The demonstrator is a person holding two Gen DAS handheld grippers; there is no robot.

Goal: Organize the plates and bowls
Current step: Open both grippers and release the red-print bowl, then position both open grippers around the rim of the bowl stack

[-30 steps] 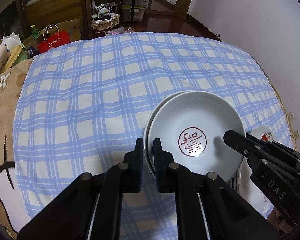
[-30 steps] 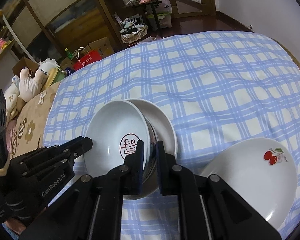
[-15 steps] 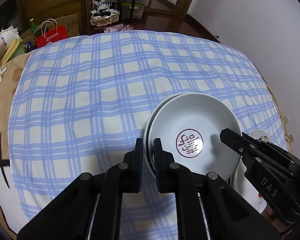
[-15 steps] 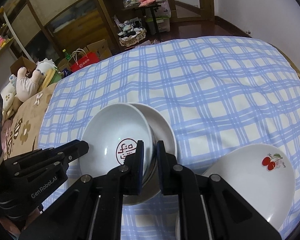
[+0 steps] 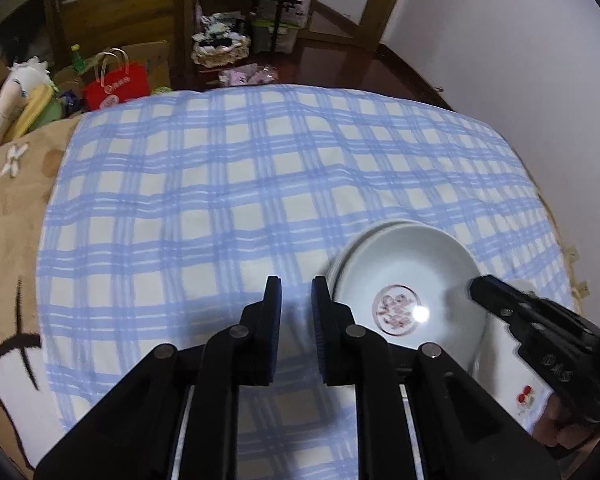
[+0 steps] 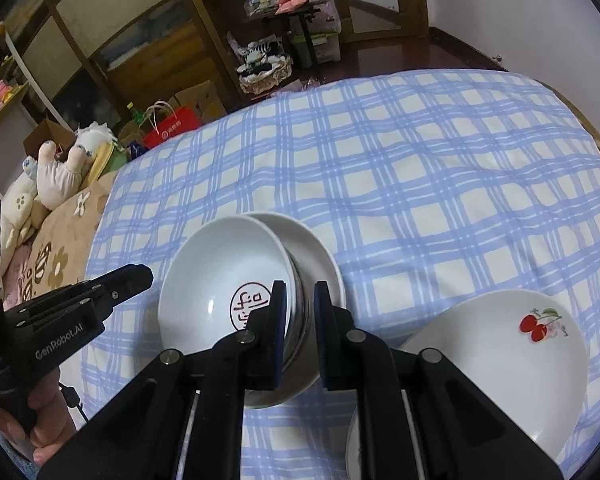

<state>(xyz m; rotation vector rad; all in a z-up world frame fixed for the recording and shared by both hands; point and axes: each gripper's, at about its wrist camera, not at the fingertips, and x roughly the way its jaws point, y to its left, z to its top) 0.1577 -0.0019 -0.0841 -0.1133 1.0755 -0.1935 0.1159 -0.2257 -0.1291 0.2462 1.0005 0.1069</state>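
A white bowl with a red seal mark (image 5: 404, 280) (image 6: 224, 280) sits on a stack of white dishes (image 6: 316, 256) on the blue checked cloth. My left gripper (image 5: 296, 300) stands just left of the stack, jaws slightly apart and empty, off the rim. My right gripper (image 6: 300, 304) straddles the near rim of the seal bowl, jaws a little apart. A white bowl with a cherry print (image 6: 512, 344) lies tilted at the right, with its edge in the left wrist view (image 5: 528, 396).
The blue checked cloth (image 5: 228, 184) covers a bed, with a brown floral blanket (image 5: 8, 200) at its left. A wall (image 5: 520, 40) runs along the right. Soft toys (image 6: 56, 172), a red bag (image 5: 116, 84) and shelves lie beyond the far edge.
My left gripper has let go of the stack's rim and drawn back to the left. My right gripper's jaws have opened a little on the seal bowl's rim. The stack sits lower on the cloth.
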